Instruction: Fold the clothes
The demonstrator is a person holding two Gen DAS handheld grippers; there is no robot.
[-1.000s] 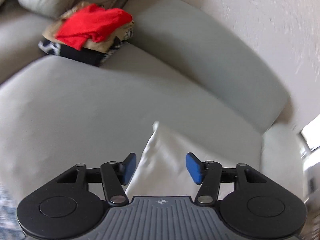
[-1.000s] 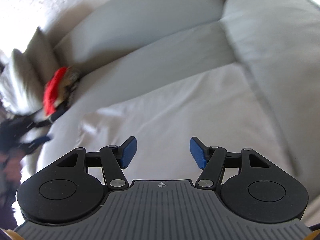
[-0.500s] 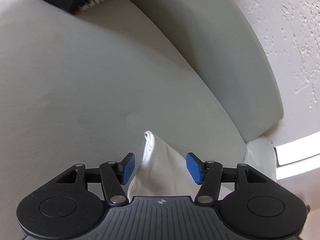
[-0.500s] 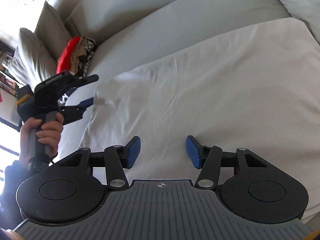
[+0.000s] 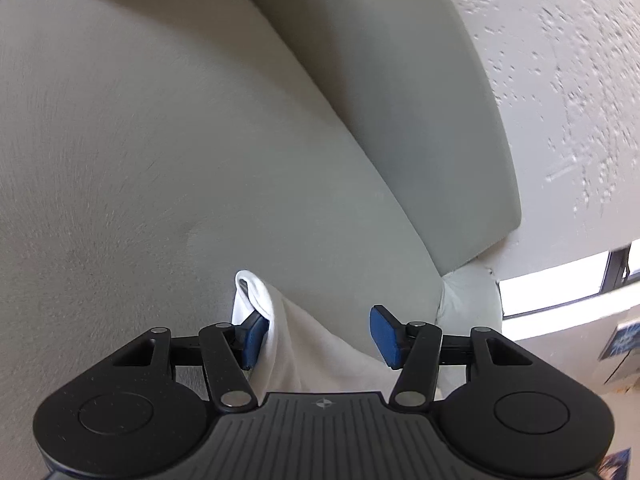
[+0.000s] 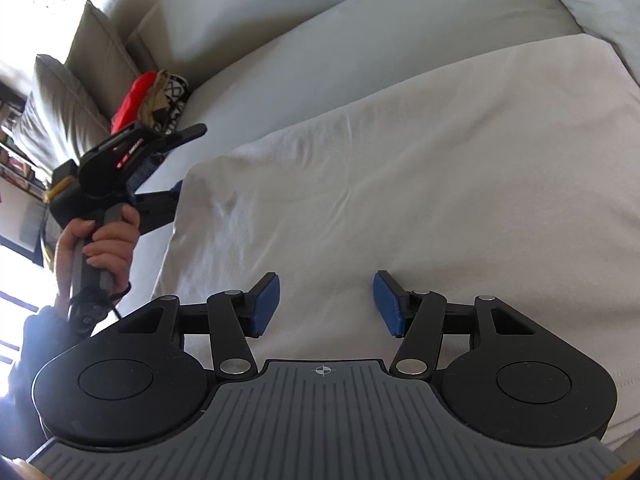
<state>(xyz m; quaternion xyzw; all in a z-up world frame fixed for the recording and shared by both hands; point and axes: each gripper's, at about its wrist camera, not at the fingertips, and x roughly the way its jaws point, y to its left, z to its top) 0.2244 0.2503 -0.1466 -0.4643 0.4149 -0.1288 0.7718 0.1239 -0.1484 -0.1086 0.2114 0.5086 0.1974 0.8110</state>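
Observation:
A white garment point(image 6: 400, 180) lies spread flat on the grey sofa seat point(image 5: 140, 160). Its left corner point(image 5: 256, 292) curls up over the left pad of my left gripper point(image 5: 320, 338). Those jaws are closing with the cloth between them, and the right pad stands clear of the fabric. From the right wrist view the left gripper point(image 6: 186, 162) sits at the garment's left edge, held by a hand point(image 6: 100, 240). My right gripper point(image 6: 326, 304) is open, low over the garment's near part, with only flat cloth under its pads.
A pile of clothes with a red piece point(image 6: 136, 96) on top rests against a grey cushion point(image 6: 60, 108) at the sofa's far left. The sofa back point(image 5: 400, 100) and a textured wall point(image 5: 560, 80) rise behind the seat. A bright window point(image 5: 560, 288) is at the right.
My left gripper dropped and tilted down to the garment's corner, which now curls over its left pad; the clothes pile left its view. My right gripper sank toward the garment, then held still.

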